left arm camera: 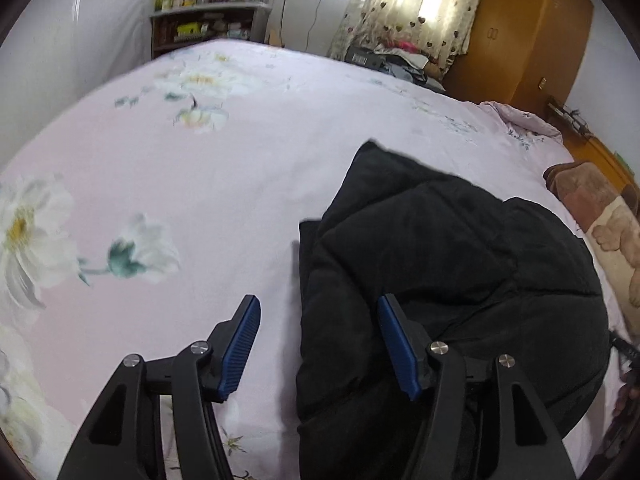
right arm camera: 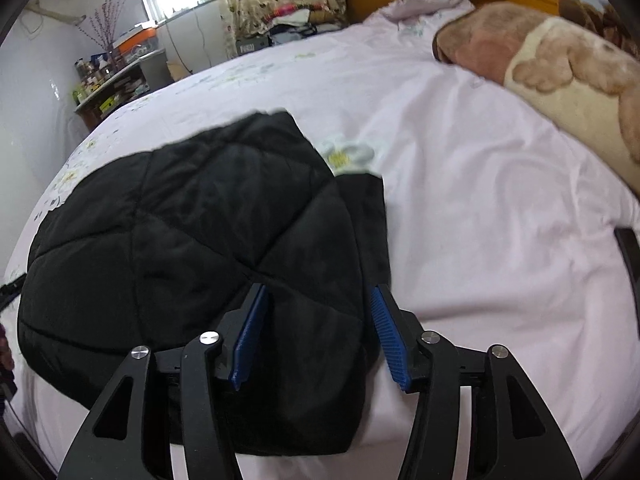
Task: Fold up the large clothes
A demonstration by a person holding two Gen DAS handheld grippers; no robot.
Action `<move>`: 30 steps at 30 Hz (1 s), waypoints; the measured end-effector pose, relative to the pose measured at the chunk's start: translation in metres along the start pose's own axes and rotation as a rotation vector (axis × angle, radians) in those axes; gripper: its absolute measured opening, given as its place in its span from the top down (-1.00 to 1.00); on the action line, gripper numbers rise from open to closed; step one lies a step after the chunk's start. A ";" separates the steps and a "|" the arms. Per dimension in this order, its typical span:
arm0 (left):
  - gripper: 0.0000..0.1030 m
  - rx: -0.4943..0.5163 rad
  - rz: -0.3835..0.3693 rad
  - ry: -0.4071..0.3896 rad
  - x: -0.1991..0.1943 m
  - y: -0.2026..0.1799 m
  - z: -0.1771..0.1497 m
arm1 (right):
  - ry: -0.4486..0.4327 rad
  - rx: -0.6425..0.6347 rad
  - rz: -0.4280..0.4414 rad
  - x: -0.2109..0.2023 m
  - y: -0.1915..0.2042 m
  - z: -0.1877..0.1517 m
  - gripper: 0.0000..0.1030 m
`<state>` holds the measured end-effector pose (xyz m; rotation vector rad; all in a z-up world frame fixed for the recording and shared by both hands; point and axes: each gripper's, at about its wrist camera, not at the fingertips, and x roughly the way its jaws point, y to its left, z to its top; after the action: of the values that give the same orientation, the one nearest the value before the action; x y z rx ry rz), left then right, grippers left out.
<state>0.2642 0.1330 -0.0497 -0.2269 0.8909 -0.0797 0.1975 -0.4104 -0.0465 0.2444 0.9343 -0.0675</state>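
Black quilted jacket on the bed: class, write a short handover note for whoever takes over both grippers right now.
Left gripper: open, empty, over the jacket's left edge.
Right gripper: open, empty, over the jacket's near right part.
Black quilted jacket: lies on the pink floral sheet, already doubled into a compact bundle; a narrow flap sticks out on its right side.
A brown plush blanket lies farther right, apart from the jacket.
Done: main folds appear made.
Left: probably tuck the flap, perhaps one more fold.
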 end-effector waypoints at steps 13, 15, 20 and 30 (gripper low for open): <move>-0.53 -0.089 -0.145 0.116 0.056 0.002 0.005 | 0.117 0.092 0.122 0.054 -0.025 0.018 -0.38; -0.54 -0.115 -0.174 0.130 0.058 0.006 0.004 | 0.137 0.118 0.157 0.061 -0.029 0.020 -0.39; -0.51 -0.101 -0.223 0.142 0.052 0.005 -0.009 | 0.148 0.138 0.203 0.056 -0.034 0.011 -0.40; -0.52 -0.093 -0.241 0.154 0.069 0.002 0.002 | 0.147 0.178 0.281 0.079 -0.041 0.017 -0.40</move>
<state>0.3091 0.1239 -0.1018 -0.4185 1.0183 -0.2827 0.2513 -0.4502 -0.1072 0.5489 1.0329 0.1290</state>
